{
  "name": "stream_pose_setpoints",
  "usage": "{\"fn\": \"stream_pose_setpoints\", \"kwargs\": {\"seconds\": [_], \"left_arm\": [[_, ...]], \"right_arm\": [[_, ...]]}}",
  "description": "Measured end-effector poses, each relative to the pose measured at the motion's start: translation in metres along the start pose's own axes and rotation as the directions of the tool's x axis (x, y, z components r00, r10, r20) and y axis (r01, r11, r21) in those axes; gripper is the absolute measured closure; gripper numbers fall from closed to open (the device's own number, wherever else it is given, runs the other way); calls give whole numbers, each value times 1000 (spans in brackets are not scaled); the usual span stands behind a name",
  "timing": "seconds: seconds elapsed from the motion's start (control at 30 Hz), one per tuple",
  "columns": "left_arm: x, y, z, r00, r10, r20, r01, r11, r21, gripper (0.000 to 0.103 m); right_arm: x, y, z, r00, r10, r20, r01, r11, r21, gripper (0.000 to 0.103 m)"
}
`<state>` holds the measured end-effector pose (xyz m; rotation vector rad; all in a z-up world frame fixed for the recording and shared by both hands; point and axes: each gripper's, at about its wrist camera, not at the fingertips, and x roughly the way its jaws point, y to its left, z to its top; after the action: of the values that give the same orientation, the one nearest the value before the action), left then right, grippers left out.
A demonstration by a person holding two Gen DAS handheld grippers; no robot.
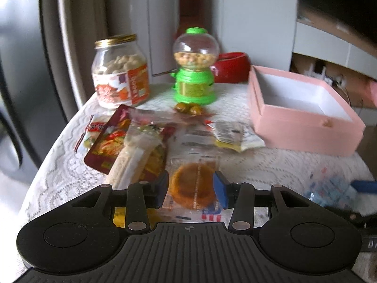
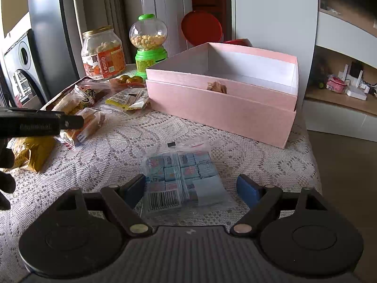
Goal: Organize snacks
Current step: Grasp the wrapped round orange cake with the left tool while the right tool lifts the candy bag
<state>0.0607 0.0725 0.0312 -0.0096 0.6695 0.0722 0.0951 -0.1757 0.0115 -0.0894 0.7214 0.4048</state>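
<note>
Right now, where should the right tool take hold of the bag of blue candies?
Probably across the bag of blue candies at its short sides, coming down from above: it lies flat on the lace cloth, and the open right tool already straddles it.

On the counter [image 2: 99, 151], the open box [image 2: 221, 108] sits to the right. Far left stands the jar [image 2: 103, 52], with the candy dispenser [image 2: 149, 44] just right of it. Loose snack packets [image 1: 132, 146] lie piled at left, nearer than the jar. The bag of small cartons [image 2: 183, 179] lies near, in front of the box.
</note>
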Motion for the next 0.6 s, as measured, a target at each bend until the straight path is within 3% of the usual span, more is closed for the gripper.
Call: {"fn": "stream_pose_setpoints", "kwargs": {"seconds": [0.23, 0.3, 0.43, 0.5, 0.6], "left_arm": [[16, -3, 8, 999, -42, -34, 44, 997, 60, 53], [20, -2, 9, 996, -68, -52, 71, 996, 60, 48], [23, 1, 7, 994, -102, -34, 104, 993, 51, 48], [27, 3, 6, 994, -109, -31, 111, 992, 53, 40], [41, 8, 6, 991, -98, -93, 101, 995, 28, 37]], "right_arm": [[0, 0, 0, 1000, 0, 1, 0, 1000, 1, 18], [0, 0, 0, 1000, 1, 1, -1, 1000, 0, 18], [0, 1, -1, 1000, 1, -1, -1, 1000, -6, 16], [0, 2, -1, 1000, -2, -2, 2, 1000, -11, 16], [0, 5, -1, 1000, -16, -8, 15, 999, -29, 16]]}}
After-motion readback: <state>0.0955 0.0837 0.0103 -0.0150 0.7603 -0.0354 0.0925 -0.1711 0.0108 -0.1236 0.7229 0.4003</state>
